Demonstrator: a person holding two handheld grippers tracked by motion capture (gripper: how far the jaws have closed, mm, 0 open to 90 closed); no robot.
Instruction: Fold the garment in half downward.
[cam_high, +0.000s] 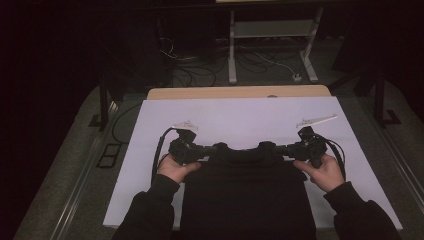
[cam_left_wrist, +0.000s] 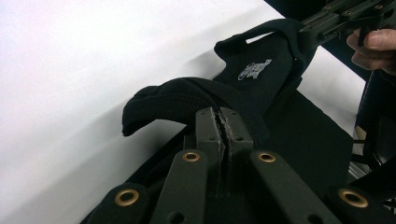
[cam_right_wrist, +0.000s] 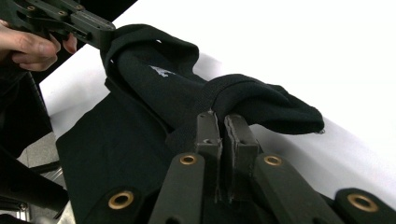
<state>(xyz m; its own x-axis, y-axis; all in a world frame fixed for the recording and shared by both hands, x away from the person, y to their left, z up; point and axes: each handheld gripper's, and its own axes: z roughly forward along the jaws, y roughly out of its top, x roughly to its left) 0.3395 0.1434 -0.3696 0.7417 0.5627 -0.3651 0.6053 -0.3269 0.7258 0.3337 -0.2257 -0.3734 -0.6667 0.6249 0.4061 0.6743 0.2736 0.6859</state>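
Note:
A black garment (cam_high: 247, 195) lies on the white sheet (cam_high: 240, 115) at the near side of the table, its top edge lifted and bunched. My left gripper (cam_high: 220, 147) is shut on the left part of that edge, my right gripper (cam_high: 264, 146) on the right part. In the left gripper view the jaws (cam_left_wrist: 223, 122) meet on a fold of the black fabric (cam_left_wrist: 261, 79), which carries a small white logo; the right gripper (cam_left_wrist: 327, 21) pinches it farther off. From the right gripper view, its jaws (cam_right_wrist: 220, 122) clamp the cloth (cam_right_wrist: 154, 88), and the left gripper (cam_right_wrist: 100, 32) grips the far end.
The white sheet covers most of a wooden tabletop (cam_high: 240, 92). Behind the table stands a white desk frame (cam_high: 272, 30) with cables and a power strip (cam_high: 297, 77) on the dark floor. Bare sheet lies beyond and on both sides of the garment.

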